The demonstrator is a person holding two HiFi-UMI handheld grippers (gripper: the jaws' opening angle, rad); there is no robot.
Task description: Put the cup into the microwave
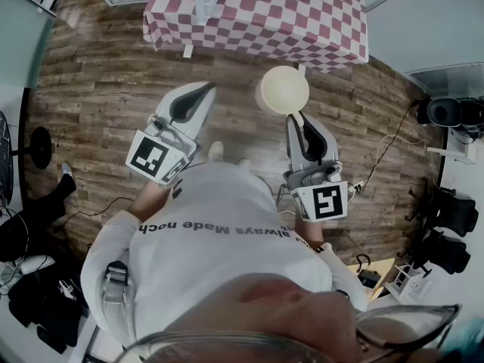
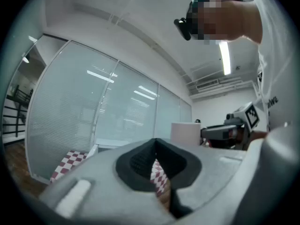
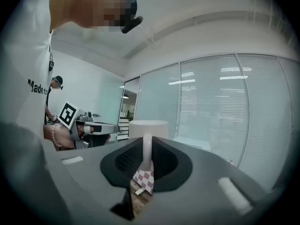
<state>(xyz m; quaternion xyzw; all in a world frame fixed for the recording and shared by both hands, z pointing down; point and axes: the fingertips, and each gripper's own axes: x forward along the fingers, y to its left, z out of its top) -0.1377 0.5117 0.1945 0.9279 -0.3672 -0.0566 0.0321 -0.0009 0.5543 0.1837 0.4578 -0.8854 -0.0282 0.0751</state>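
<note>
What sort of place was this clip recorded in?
Likely an office or lab room: glass partition walls with blinds, a wood-look plank floor, a red-checked tablecloth on a table, and black office chairs by the wall.

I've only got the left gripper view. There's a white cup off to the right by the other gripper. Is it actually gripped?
Observer: Yes. The right claw is shut on the handle of the cup.
Operator: Anything inside it?
Observer: The head view looks down into its open mouth. The inside is plain and pale, and I can see nothing in it.
Operator: Where is it relative to the table?
Observer: It's over the wooden floor, short of the table with the red-and-white checked cloth. I can't pick out a microwave in any view.
</note>
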